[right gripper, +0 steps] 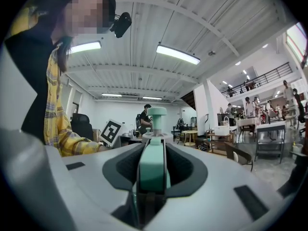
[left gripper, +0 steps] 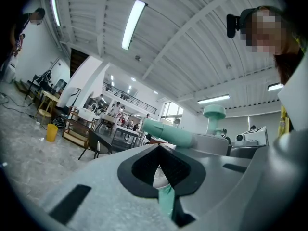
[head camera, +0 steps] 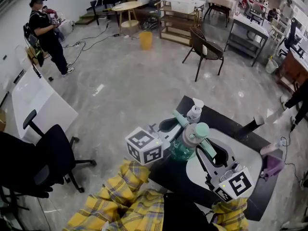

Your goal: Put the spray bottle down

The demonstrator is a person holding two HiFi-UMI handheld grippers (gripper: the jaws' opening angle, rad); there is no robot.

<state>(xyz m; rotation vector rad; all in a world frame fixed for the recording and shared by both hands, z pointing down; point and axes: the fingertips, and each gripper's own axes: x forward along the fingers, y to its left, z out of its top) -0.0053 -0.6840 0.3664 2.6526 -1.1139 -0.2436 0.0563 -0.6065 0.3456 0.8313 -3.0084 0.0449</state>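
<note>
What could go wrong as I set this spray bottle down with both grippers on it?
The left gripper pinches only a thin teal piece of the spray bottle; it may slip.
The right gripper clamps the teal head, so the body could swing if one lets go first.
The white pump bottle stands close behind it; it might get knocked.

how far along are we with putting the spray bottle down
Done: nothing yet. In hand: the spray bottle appears to be held up over the edge of the black table. The left gripper is shut on a teal part low on the bottle, and the right gripper is shut on its teal handle. Left: lower it onto the table, perhaps near the white pump bottle, then open both grippers.
</note>
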